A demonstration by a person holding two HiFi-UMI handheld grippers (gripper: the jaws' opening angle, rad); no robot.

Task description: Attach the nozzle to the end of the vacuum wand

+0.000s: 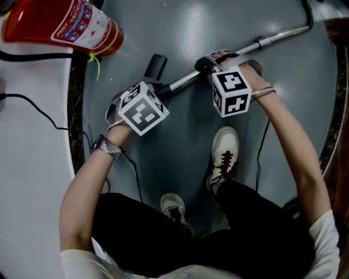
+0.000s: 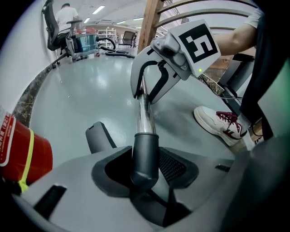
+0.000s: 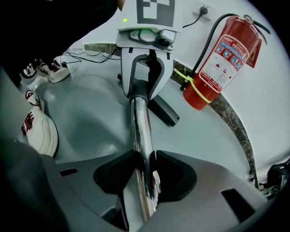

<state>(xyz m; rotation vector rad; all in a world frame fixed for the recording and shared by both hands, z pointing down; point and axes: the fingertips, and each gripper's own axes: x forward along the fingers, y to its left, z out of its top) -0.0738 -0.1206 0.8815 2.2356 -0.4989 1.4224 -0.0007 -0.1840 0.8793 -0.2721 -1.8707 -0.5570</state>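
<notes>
The chrome vacuum wand (image 1: 185, 80) lies slanted over the grey floor. My right gripper (image 1: 211, 64) is shut on its shiny tube (image 3: 141, 136). My left gripper (image 1: 159, 90) is shut on the dark grey cuff (image 2: 145, 154) at the wand's lower end. In the left gripper view the tube runs from that cuff up to the right gripper (image 2: 152, 81). The dark nozzle (image 1: 156, 67) lies loose on the floor just beyond the left gripper. The same nozzle (image 2: 97, 135) sits left of the cuff, apart from it. In the right gripper view the nozzle (image 3: 164, 111) lies behind the left gripper (image 3: 140, 86).
A red fire extinguisher (image 1: 62, 24) stands by the white wall at the upper left, next to a dark stone skirting (image 3: 235, 122). Black cables (image 1: 32, 106) trail along the left. The person's white shoes (image 1: 223, 155) stand just below the wand. The hose (image 1: 308, 16) runs off at the top right.
</notes>
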